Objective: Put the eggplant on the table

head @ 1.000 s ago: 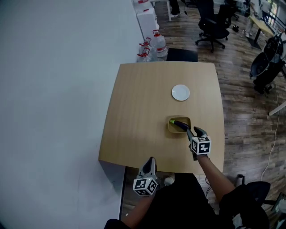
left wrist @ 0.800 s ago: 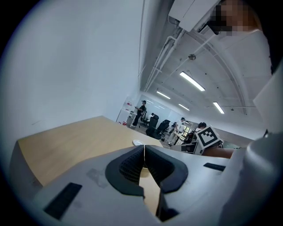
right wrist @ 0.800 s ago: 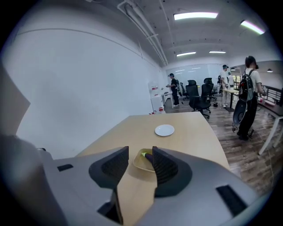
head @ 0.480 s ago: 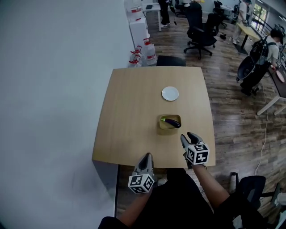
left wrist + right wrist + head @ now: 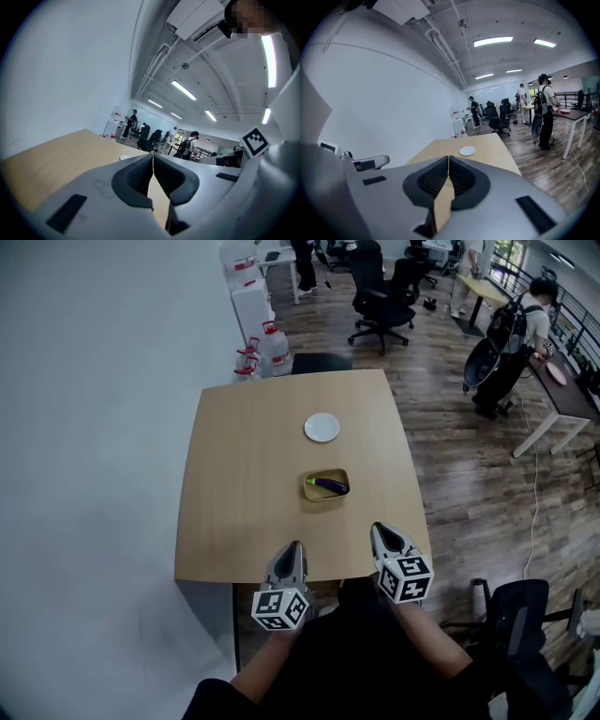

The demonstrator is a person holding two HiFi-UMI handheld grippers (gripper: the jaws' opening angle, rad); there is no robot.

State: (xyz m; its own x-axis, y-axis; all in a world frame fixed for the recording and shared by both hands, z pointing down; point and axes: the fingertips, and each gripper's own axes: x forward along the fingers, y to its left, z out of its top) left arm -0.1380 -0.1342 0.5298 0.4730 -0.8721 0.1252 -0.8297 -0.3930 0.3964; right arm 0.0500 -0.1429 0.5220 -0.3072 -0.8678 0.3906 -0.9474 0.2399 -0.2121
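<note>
A dark purple eggplant (image 5: 330, 486) with a green stem lies in a shallow olive-yellow bowl (image 5: 310, 491) on the wooden table (image 5: 244, 484), right of centre. My right gripper (image 5: 378, 529) hangs over the table's near edge, a good way short of the bowl. Its jaws have just been closing and are shut, with nothing between them (image 5: 448, 157). My left gripper (image 5: 293, 547) is beside it at the near edge, also shut and empty (image 5: 153, 154). The eggplant shows in neither gripper view.
A white plate (image 5: 322, 427) sits farther back on the table, also seen in the right gripper view (image 5: 467, 151). Water jugs (image 5: 262, 348) stand behind the table. Office chairs (image 5: 375, 296) and a person with a backpack (image 5: 511, 329) are beyond. A white wall runs along the left.
My right gripper drew back from the bowl to the near edge and went from open to shut, empty. The left gripper rose slightly. The eggplant stayed in the bowl.
</note>
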